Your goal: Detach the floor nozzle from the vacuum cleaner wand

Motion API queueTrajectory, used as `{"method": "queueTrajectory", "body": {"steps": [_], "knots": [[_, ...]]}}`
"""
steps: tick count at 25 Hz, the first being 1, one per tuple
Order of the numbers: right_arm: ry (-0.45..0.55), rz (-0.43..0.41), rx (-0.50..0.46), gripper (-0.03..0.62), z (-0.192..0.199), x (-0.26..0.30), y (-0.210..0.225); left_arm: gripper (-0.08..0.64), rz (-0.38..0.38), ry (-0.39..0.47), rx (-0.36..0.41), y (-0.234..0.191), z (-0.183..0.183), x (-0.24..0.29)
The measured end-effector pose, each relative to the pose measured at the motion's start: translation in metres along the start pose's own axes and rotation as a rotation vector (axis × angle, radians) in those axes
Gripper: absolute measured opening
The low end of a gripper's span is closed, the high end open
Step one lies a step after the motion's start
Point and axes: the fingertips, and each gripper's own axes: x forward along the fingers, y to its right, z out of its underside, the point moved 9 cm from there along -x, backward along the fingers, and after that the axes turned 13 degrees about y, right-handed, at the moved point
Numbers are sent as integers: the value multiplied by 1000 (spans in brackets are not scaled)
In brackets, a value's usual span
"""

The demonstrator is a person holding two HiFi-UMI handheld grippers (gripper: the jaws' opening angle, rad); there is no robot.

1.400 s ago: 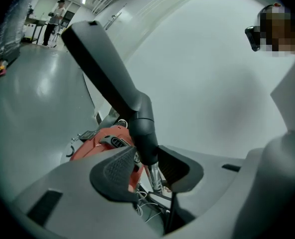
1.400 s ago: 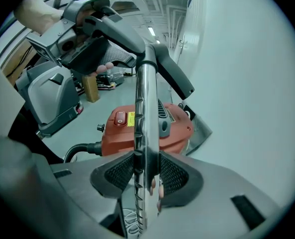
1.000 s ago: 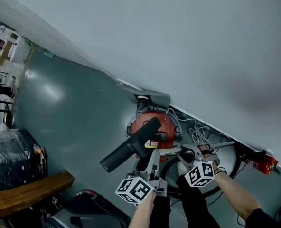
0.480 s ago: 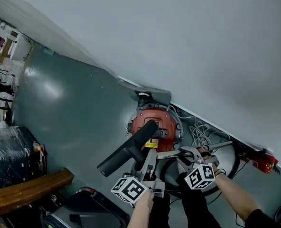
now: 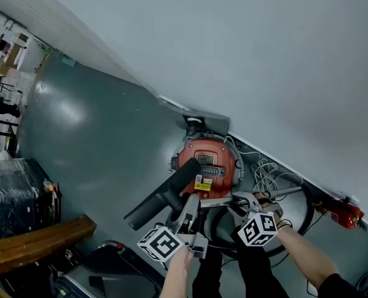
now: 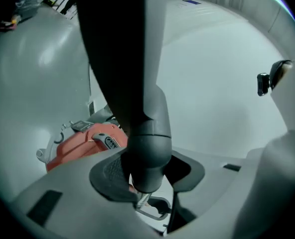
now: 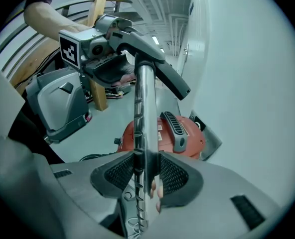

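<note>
The left hand-held gripper (image 6: 146, 176) clasps, jaws wide, the neck of the dark floor nozzle (image 6: 122, 54), raised above the red vacuum cleaner (image 5: 207, 160), while the right hand-held gripper (image 7: 146, 176) pinches tight the chrome wand (image 7: 146, 108) running up into that nozzle.

Workshop or warehouse hall: grey painted floor (image 5: 97, 141), timber beam (image 5: 35, 244), plastic-wrapped load (image 5: 13, 197).
</note>
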Motion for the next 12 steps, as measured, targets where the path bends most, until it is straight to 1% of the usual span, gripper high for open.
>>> {"method": "queueTrajectory", "body": {"steps": [1,3,4,5,6,8,9,10,11,12], "knots": [[2,-6,-1,160,-2,2,-1,164,-4,8,62,2,-2,-2],[5,-9,-6,160,-5,7,-4,166,-20,14,234,8,-6,-4],[7,-6,-7,160,-7,10,-4,166,-27,15,280,9,-8,-5],[10,-4,-6,160,-9,12,-4,166,-30,18,278,8,-11,-5],[15,-4,-3,160,-10,13,-4,166,-28,24,230,5,-12,-5],[26,-11,1,160,-12,13,-4,166,-18,51,67,-3,-14,-7],[27,-14,2,160,-12,13,-3,166,-19,74,6,-6,-16,-9],[23,-15,4,160,-11,13,-3,166,-28,107,-16,-9,-21,-13],[13,-11,7,160,-8,13,-2,166,-45,144,0,-12,-30,-18],[0,-4,11,160,-3,11,-1,166,-56,174,35,-14,-44,-22]]}}
